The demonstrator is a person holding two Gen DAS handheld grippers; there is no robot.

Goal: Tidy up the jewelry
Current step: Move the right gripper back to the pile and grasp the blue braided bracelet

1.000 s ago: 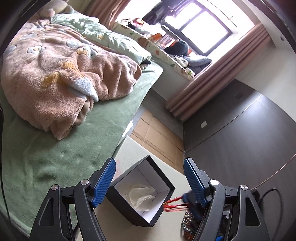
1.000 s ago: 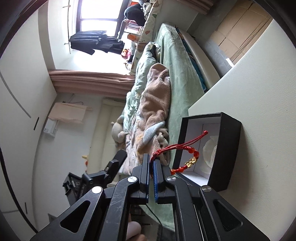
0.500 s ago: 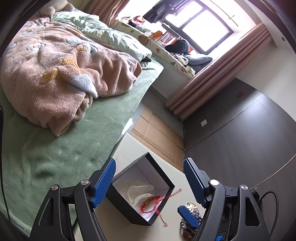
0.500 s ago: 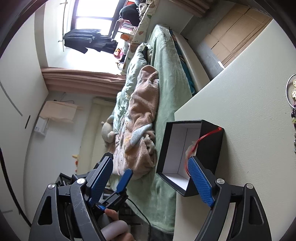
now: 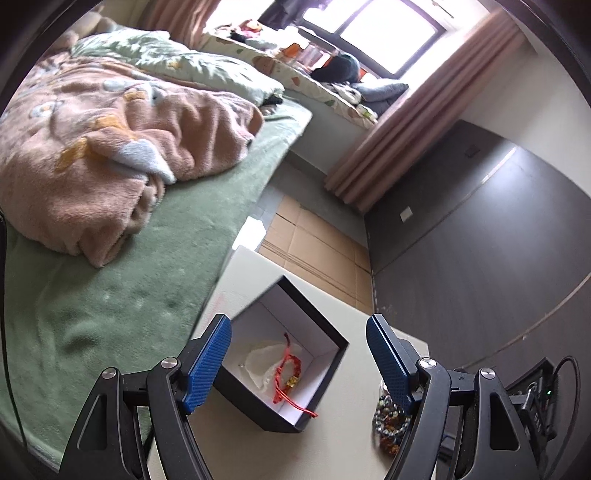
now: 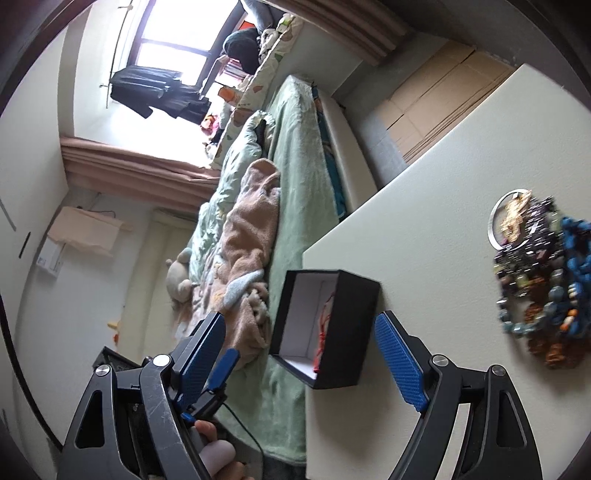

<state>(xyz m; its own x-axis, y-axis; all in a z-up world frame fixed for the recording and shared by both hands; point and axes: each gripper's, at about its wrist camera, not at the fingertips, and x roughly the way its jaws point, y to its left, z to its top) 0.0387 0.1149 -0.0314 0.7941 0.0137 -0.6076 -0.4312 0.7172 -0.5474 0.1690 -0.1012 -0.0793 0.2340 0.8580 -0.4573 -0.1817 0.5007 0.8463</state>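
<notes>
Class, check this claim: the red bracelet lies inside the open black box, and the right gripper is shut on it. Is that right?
Not quite. The red bracelet does lie inside the black box, but the right gripper is open and holds nothing; its jaws have just opened. The right wrist view shows it.

A bed (image 5: pixel 110 295) with a green sheet runs along the tabletop's (image 5: pixel 243 273) far-left edge. A peach fleece blanket (image 5: pixel 110 147) lies crumpled on it, a pale green quilt (image 5: pixel 192 70) beyond. Flattened cardboard (image 5: pixel 317 240) covers the floor past the tabletop's far corner. Pink-brown curtains (image 5: pixel 399 136) hang beside a bright window (image 5: pixel 388 33); dark clothes (image 6: pixel 159 92) hang there.
</notes>
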